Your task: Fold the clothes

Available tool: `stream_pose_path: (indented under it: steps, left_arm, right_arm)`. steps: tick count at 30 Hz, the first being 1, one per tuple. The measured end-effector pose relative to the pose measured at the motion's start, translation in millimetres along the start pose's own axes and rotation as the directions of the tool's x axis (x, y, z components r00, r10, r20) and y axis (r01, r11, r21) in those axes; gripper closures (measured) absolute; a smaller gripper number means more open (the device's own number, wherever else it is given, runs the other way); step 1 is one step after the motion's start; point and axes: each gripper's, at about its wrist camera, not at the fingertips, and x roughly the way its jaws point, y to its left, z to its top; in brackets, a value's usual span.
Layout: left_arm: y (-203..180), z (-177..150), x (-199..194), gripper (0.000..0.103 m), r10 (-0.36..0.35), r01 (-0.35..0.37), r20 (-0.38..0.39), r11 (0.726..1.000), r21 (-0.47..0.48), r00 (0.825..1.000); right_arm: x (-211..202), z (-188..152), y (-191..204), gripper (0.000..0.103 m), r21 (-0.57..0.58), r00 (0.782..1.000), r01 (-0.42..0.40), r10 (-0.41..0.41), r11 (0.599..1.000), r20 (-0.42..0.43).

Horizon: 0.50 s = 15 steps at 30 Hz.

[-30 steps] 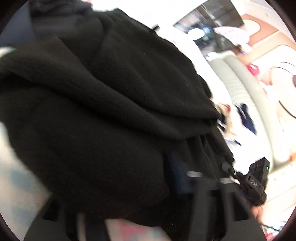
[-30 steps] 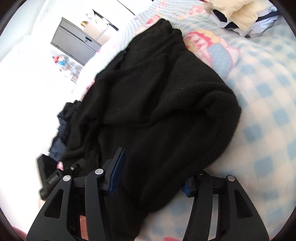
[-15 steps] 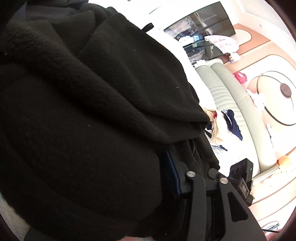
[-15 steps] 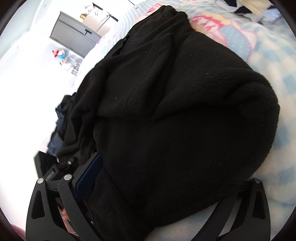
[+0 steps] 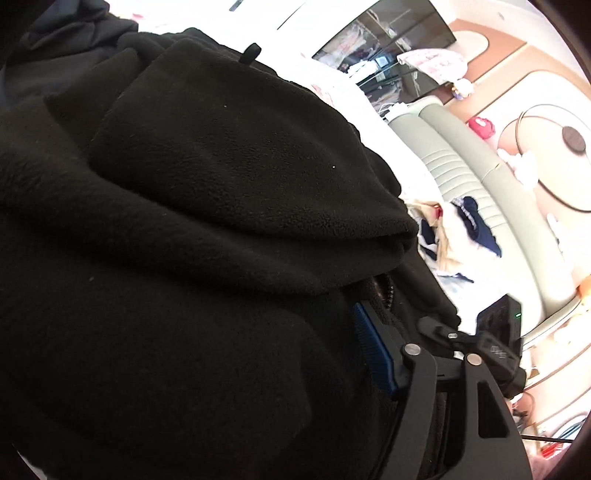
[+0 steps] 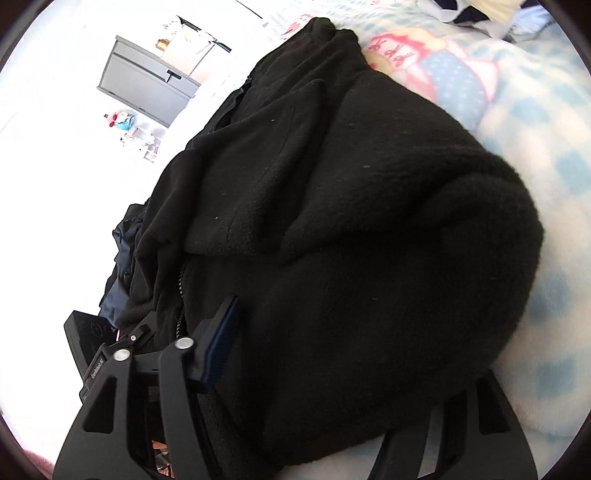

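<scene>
A black fleece jacket (image 5: 229, 192) lies bunched on a blue checked blanket (image 6: 546, 280), its zipper (image 6: 181, 284) showing. A thick fold of it fills my left gripper (image 5: 221, 350), whose jaws are opening. Only the right finger's blue pad (image 5: 373, 350) shows, lying at the fleece's edge; the other finger is buried. My right gripper (image 6: 351, 350) straddles another bulky fold and its jaws are closing. Its left blue pad (image 6: 221, 339) stands beside the fleece, while the right finger (image 6: 465, 424) is partly covered. The two grippers sit close side by side.
A loose pile of white and navy clothes (image 5: 461, 229) lies beyond the jacket, by a pale green padded headboard (image 5: 480, 177). A dark screen (image 5: 388, 40) hangs behind. A grey cabinet (image 6: 147, 85) stands at the far side. More clothes (image 6: 495, 11) lie at the bed's far corner.
Both grippers' jaws have spread wider around the fleece. The left view has pushed in a little, so the jacket fills more of it. The right finger of the right gripper has slid outward.
</scene>
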Motion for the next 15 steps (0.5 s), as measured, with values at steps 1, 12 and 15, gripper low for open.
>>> stream_pose_path:
  steps: [1,12,15]
  left_arm:
    - [1,1,-3,0.043,-0.003,0.004,0.002,1.0,-0.002,1.0]
    - [41,7,-2,0.073,-0.067,0.064,-0.04,0.995,-0.079,0.997]
    - [43,14,3,0.068,-0.107,0.098,-0.07,0.987,-0.127,0.992]
  right_arm:
    - [2,0,6,0.012,-0.03,1.0,-0.006,0.006,1.0,-0.01]
    - [9,8,-13,0.076,0.069,0.999,-0.03,0.029,0.997,0.019]
    - [8,8,-24,0.076,0.105,0.998,-0.067,0.065,0.992,0.018]
